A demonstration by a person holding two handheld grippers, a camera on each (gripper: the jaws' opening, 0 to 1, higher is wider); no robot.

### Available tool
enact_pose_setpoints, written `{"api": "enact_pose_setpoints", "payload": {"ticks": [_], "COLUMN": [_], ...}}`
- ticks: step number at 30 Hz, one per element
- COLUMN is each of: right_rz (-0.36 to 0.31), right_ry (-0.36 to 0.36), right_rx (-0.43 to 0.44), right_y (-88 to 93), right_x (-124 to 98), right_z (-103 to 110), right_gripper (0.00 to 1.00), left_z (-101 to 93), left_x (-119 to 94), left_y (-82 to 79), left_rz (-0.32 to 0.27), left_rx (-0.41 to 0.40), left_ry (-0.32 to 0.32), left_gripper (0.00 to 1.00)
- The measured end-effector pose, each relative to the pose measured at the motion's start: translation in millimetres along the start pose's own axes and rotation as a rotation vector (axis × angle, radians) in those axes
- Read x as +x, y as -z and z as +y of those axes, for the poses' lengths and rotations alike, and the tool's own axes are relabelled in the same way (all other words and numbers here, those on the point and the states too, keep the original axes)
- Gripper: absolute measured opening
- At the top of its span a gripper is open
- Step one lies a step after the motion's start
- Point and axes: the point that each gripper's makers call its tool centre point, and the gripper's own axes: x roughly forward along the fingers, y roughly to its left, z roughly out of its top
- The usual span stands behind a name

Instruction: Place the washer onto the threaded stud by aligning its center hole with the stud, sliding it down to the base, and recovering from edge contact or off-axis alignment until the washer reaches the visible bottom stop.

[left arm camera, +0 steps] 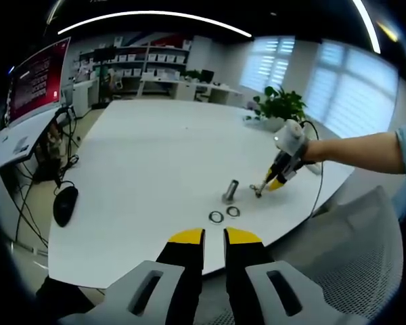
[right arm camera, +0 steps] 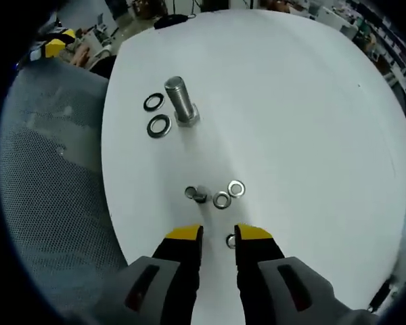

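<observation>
A steel threaded stud (left arm camera: 231, 191) (right arm camera: 181, 101) stands upright on its hex head on the white table (left arm camera: 155, 156) (right arm camera: 291, 101). Two larger washers (left arm camera: 216, 217) (right arm camera: 158, 126) lie flat beside it. Nearer my right gripper (right arm camera: 218, 235) lies a cluster of small washers (right arm camera: 221, 200) with a small metal piece (right arm camera: 196, 194). One small washer (right arm camera: 231, 240) lies on the table between the right jaws, which stand apart and do not pinch it. In the left gripper view, the right gripper (left arm camera: 258, 191) points down just right of the stud. My left gripper (left arm camera: 214, 236) hovers over the table's near edge, open, holding nothing.
A grey mesh chair (left arm camera: 365, 257) (right arm camera: 47, 176) sits against the table edge near the stud. A monitor (left arm camera: 37, 78) and a black mouse (left arm camera: 65, 203) are at the left, and a potted plant (left arm camera: 281, 105) is at the far side. A person's arm (left arm camera: 358, 150) holds the right gripper.
</observation>
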Motion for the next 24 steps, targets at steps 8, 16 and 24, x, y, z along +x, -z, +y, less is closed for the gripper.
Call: {"api": "enact_pose_setpoints", "payload": {"ticks": [8,16,24], "right_rz": [0.030,0.029,0.040], "right_ry": [0.024,0.040,0.046], "right_rx": [0.032,0.049,0.048], "right_y": [16.6,17.2,17.5], "right_x": [7.1,13.3,16.0], "right_z": [-7.3,-12.3,-13.6], "right_gripper": [0.20,0.19,0.16], "left_z": [-0.1,0.2,0.4], "left_x": [0.1,-0.2,-0.2], "left_y": [0.6,0.9,0.9], "left_rz": [0.003,0.005,0.006], "left_rx": [0.000,0.000,-0.001], "left_ry": [-0.001,-0.002,-0.003], "left_gripper": [0.09,0.09,0.09]}}
